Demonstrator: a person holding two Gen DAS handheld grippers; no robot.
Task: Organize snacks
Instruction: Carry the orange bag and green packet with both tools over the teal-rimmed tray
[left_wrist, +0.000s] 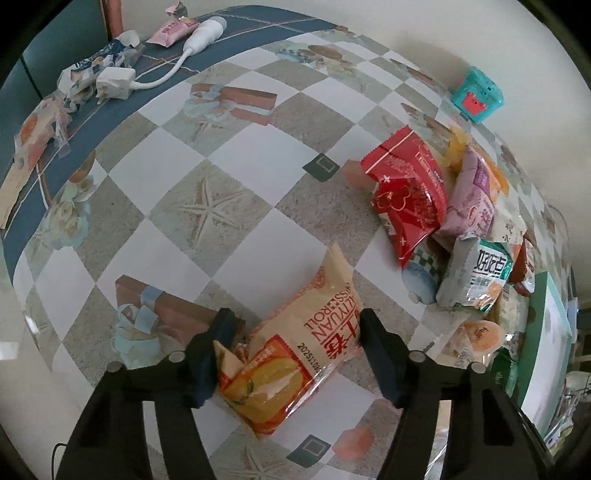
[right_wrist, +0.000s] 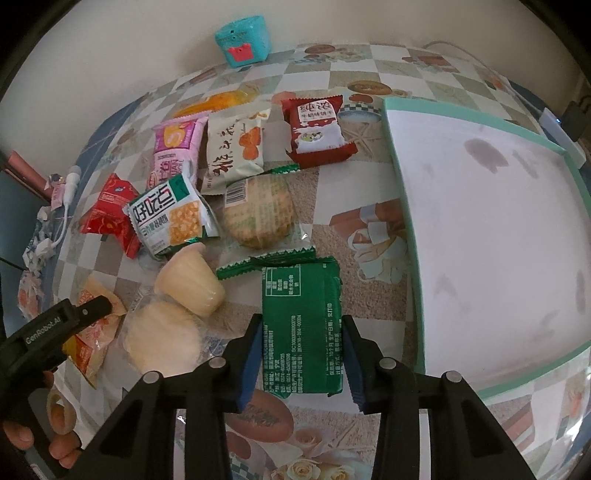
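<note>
Green packet in right tongs, swiss-roll packet in left tongs

Left gripper: black moulded frame, two dark blue ribbed pads, silver round screws on the arm joints. Right gripper: same black build, brighter blue pads, four silver screws. Left unit's side carries white "GenRobot.AI" lettering.

- A home is showing here: a table wearing a checkered oilcloth printed with starfish, roses and gift boxes is standing against a plain cream wall.
- Wrapped snacks are lying scattered on it.
- A white charger plug is lying at its edge.
</note>
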